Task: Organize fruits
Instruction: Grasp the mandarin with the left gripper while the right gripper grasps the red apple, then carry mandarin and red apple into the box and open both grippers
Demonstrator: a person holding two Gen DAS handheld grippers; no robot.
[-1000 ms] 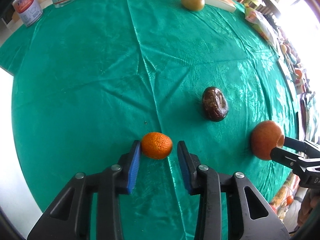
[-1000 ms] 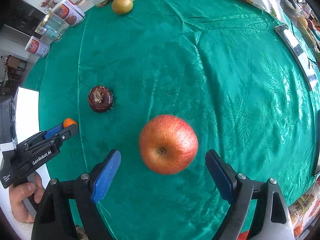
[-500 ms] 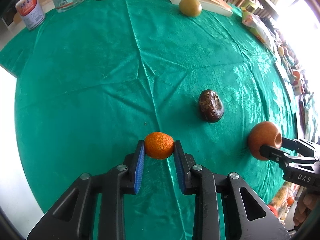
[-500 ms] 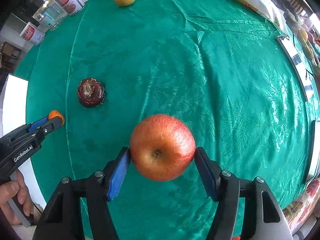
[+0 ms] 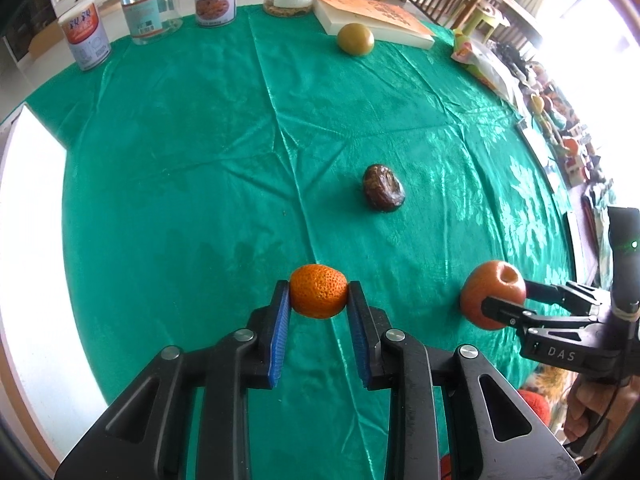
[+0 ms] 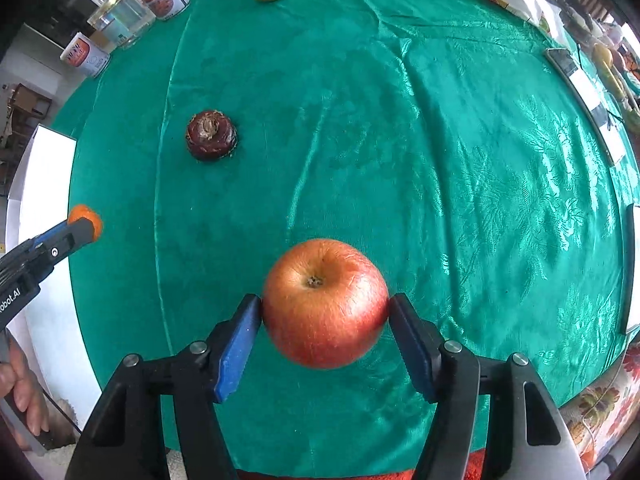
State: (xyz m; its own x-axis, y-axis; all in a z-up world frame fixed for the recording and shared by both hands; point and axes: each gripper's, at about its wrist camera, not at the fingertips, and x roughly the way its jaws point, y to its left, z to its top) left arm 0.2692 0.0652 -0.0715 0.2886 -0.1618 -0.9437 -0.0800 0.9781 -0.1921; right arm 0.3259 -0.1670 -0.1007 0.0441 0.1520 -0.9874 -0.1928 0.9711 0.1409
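Note:
A small orange tangerine [image 5: 319, 295] is pinched between the blue pads of my left gripper [image 5: 319, 300], lifted off the green tablecloth [image 5: 200, 152]. The red apple [image 6: 325, 302] sits between the pads of my right gripper [image 6: 325, 312], which is shut on it and holds it above the cloth. From the left wrist view the apple [image 5: 492, 294] and right gripper [image 5: 508, 300] appear at the right. From the right wrist view the tangerine [image 6: 85, 219] and left gripper [image 6: 78, 226] show at the left edge. A dark brown wrinkled fruit [image 5: 383, 193] lies mid-cloth. A yellow-green round fruit [image 5: 355, 39] rests at the far side.
Cans [image 5: 84, 36] and jars [image 5: 150, 12] stand along the far left edge. An orange-covered book [image 5: 372, 16] lies behind the yellow-green fruit. Packets and clutter [image 5: 480, 64] line the right edge. A white board [image 6: 44, 168] borders the cloth at left.
Both grippers closed on their fruit: the left on the tangerine, the right on the apple. Both fruits have since been lifted off the cloth and the views have pulled back.

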